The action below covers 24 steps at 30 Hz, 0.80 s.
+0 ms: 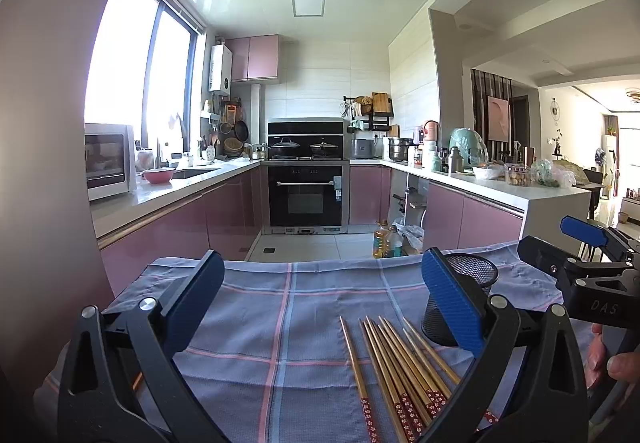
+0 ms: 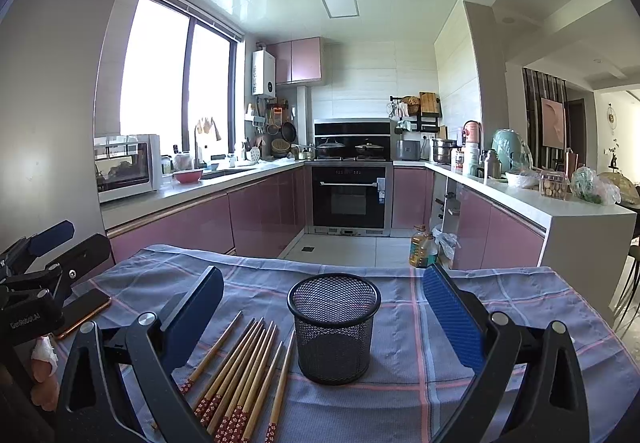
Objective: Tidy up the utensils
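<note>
Several wooden chopsticks [image 1: 394, 367] with red patterned ends lie side by side on a blue checked cloth [image 1: 280, 307]. A black mesh holder [image 2: 334, 327] stands upright and empty just right of the chopsticks [image 2: 244, 371]. In the left wrist view the mesh holder [image 1: 476, 275] is half hidden behind the right finger. My left gripper [image 1: 324, 303] hovers open above the cloth, left of the chopsticks. Around the holder, wide open and holding nothing, hangs my right gripper [image 2: 324, 307]. Each gripper shows at the edge of the other's view.
A phone [image 2: 82, 313] lies on the cloth at the left. Beyond the table's far edge is a kitchen floor with oil bottles [image 2: 422, 247], pink cabinets and an oven [image 2: 348, 197]. A person's fingers [image 1: 618, 363] show at the right edge.
</note>
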Tool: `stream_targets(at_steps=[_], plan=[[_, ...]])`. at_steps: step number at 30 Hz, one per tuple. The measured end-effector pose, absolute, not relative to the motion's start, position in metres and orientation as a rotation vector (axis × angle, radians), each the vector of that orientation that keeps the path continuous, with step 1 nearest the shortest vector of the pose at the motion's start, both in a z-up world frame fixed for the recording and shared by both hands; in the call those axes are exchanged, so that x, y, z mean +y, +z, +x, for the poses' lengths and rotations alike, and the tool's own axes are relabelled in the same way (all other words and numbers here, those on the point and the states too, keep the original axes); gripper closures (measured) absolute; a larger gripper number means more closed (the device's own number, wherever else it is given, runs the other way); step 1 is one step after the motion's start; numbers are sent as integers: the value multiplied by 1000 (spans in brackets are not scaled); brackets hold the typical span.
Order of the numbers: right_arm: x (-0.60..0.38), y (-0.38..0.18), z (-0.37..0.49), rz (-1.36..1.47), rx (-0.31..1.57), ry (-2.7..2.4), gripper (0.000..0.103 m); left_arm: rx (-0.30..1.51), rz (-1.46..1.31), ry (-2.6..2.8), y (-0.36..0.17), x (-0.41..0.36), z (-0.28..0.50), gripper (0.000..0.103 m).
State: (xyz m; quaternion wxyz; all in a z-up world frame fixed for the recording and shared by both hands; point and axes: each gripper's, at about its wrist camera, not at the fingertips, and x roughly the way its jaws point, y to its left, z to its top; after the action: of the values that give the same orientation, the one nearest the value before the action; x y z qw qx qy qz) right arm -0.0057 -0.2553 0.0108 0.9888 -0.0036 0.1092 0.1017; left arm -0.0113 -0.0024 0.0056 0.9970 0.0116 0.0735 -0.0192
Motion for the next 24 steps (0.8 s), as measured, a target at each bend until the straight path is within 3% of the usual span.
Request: stream_targets(at_steps=[24], plan=[[-257,11,-6,2,212,207,6,149,20,-40,5,-6,-13,6]])
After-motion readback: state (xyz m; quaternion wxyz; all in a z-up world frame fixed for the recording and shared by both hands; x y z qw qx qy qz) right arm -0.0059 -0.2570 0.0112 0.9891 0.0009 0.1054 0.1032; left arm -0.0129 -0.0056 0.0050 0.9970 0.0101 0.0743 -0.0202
